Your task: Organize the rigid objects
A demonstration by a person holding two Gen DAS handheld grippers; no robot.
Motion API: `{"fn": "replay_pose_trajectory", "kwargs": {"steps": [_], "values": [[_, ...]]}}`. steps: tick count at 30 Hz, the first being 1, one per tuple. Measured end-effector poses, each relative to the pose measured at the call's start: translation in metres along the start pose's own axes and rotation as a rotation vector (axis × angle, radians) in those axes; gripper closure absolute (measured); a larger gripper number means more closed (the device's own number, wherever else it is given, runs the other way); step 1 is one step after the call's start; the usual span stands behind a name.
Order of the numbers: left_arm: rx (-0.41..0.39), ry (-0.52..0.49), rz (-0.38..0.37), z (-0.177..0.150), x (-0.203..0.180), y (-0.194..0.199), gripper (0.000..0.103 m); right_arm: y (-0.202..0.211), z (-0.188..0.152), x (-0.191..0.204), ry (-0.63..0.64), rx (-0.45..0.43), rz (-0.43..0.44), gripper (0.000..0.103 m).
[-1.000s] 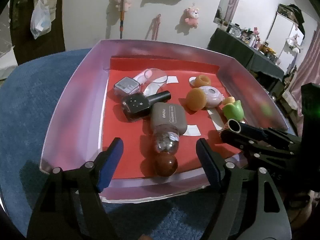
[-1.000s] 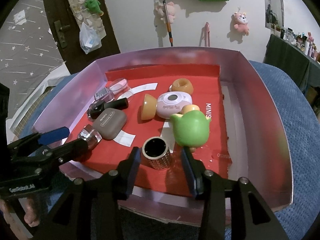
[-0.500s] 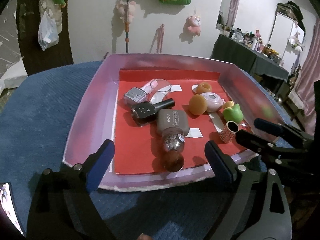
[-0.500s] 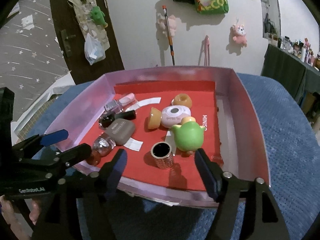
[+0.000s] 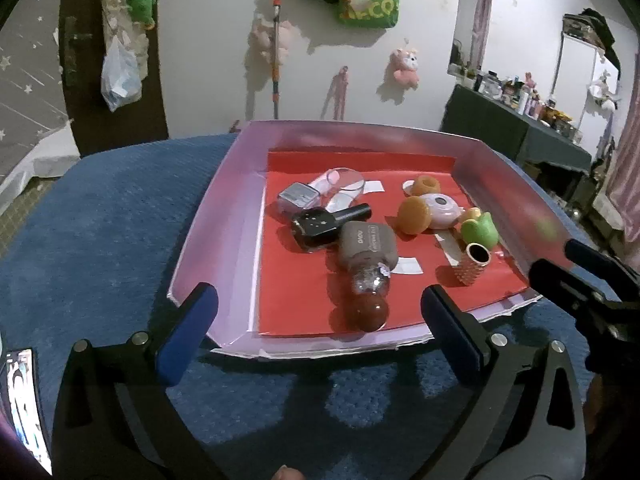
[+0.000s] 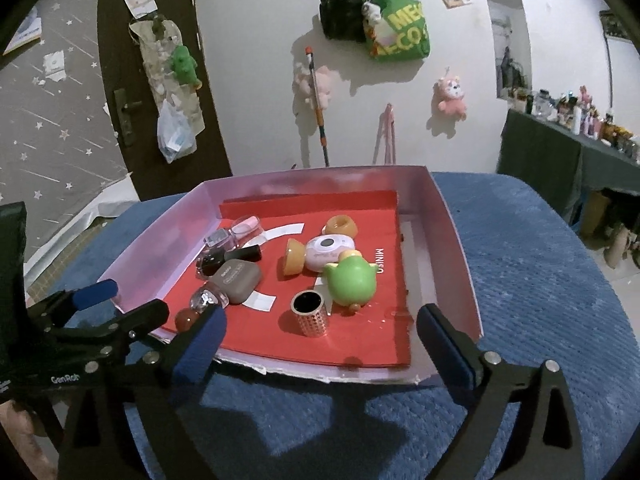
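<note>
Rigid objects, assorted, all lying inside a shallow pink-walled cardboard tray with red floor (image 6: 448, 240) on a blue textured cloth (image 6: 540, 280). Near the tray's front edge: studded rose-gold cylinder cap (image 6: 311, 314), upright; green rounded toy (image 6: 350, 282) just behind it; grey-brown rounded case (image 6: 236, 280) toward the tray's left wall, touching a brown round-capped glass bottle (image 5: 368, 292). Left gripper (image 5: 316, 330) and right gripper (image 6: 320, 344): both outside the tray's front edge, jaws opening wide, nothing between them.
</note>
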State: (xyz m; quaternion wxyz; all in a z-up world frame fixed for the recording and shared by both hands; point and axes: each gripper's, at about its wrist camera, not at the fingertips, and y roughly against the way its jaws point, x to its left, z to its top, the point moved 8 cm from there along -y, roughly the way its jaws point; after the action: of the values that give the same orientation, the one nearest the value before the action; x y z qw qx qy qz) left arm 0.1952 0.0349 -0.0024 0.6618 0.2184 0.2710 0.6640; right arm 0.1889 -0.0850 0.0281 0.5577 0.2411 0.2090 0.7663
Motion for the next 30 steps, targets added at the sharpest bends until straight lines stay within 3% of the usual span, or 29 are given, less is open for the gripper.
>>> {"fn": "replay_pose_trajectory", "kwargs": {"steps": [10,22,30], "values": [[-0.004,-0.026,0.042,-0.013,0.001,-0.003,0.0,-0.009,-0.02,-0.005,-0.021,-0.011,-0.07,0.0],[0.002,-0.022,0.025,-0.015,0.004,-0.003,0.0,-0.011,-0.028,0.001,0.004,0.0,-0.086,0.0],[0.017,0.039,-0.015,-0.016,0.011,-0.006,0.0,-0.008,-0.03,0.002,0.0,-0.002,-0.08,0.0]]}}
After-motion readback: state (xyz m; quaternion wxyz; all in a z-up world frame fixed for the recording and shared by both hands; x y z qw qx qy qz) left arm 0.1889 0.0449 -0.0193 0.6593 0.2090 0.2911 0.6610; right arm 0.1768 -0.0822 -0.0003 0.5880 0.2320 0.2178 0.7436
